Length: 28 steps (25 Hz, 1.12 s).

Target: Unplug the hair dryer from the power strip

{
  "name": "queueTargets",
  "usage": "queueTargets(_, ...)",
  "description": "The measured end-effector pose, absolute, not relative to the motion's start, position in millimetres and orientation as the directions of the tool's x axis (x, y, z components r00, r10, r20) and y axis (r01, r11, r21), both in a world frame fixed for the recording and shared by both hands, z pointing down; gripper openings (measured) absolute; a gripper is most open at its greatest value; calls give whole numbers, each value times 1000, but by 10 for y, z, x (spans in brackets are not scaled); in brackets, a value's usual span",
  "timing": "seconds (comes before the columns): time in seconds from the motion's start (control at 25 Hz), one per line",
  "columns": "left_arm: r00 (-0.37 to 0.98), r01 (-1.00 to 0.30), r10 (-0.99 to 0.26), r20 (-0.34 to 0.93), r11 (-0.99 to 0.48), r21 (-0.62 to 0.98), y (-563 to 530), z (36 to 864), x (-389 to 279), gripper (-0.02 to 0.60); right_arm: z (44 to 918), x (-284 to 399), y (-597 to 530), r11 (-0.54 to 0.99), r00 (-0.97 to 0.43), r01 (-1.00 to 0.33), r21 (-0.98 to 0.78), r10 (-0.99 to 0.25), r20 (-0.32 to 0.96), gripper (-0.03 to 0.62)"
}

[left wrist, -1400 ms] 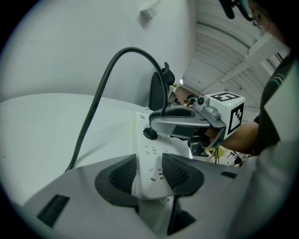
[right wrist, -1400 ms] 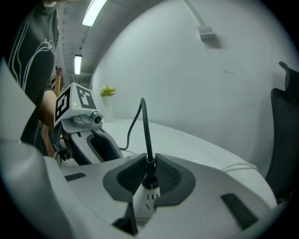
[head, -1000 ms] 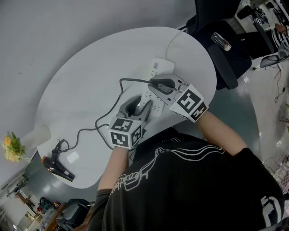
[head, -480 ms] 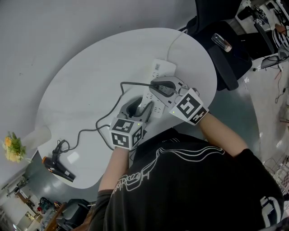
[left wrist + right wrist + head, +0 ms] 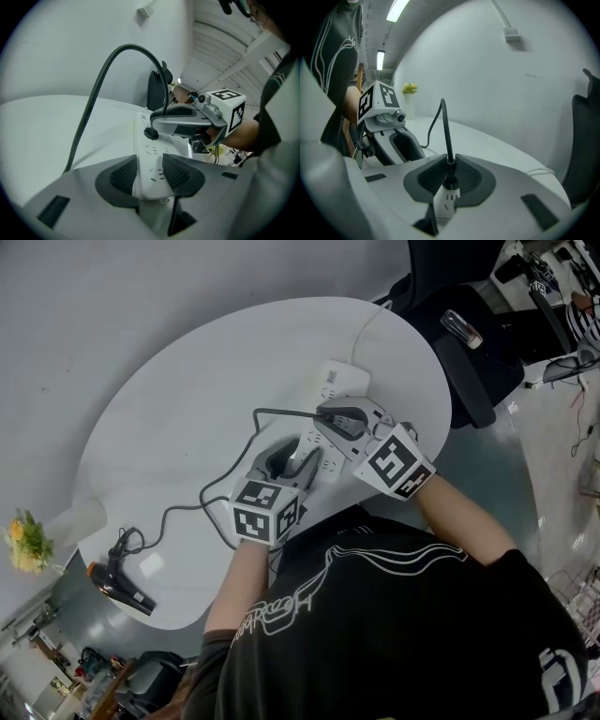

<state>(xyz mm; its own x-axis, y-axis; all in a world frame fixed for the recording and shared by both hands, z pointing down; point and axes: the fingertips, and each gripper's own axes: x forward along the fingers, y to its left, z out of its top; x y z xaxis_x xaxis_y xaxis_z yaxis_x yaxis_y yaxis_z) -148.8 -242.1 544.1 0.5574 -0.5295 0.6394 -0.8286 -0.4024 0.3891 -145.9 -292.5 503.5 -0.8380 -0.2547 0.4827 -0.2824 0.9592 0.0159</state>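
A white power strip (image 5: 330,390) lies on the round white table (image 5: 169,409). My left gripper (image 5: 298,461) is shut on the strip's near end, and its pads (image 5: 125,174) press both long sides of the strip (image 5: 149,161). My right gripper (image 5: 336,416) is shut on the black plug (image 5: 449,174), which stands at a socket of the strip (image 5: 445,202); I cannot tell whether its pins are out. The black cord (image 5: 220,486) runs from the plug to the black hair dryer (image 5: 120,585) at the table's near left edge.
A black office chair (image 5: 461,345) stands past the table's right side. A vase of yellow flowers (image 5: 26,544) sits at the left edge. The strip's white cable (image 5: 361,326) runs off the far edge. A small white block (image 5: 150,566) lies beside the hair dryer.
The right gripper has rolled a little on the plug. The left gripper keeps its hold on the strip in the same place.
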Motion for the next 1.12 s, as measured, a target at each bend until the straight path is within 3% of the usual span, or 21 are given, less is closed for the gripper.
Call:
queueTargets(0.2, 550, -834, -542, 636, -404, 377, -2432, 5434, -1488, 170, 5057, -1379, -3017, 925, -875, -334, -182, -232, 425, 35)
queueTargets(0.48, 558, -828, -535, 635, -413, 379, -2454, 5435, -1481, 172, 5023, -1436, -2966, 952, -842, -304, -33, -253, 477, 34)
queueTargets(0.84, 551, -832, -544, 632, -416, 368, -2448, 5437, -1476, 171, 5053, -1343, -3034, 907, -888, -343, -244, -229, 398, 35)
queueTargets(1.12, 559, -827, -537, 632, -422, 372, -2446, 5439, -1481, 172, 5019, -1415, -2954, 949, -838, -314, -38, -259, 480, 34)
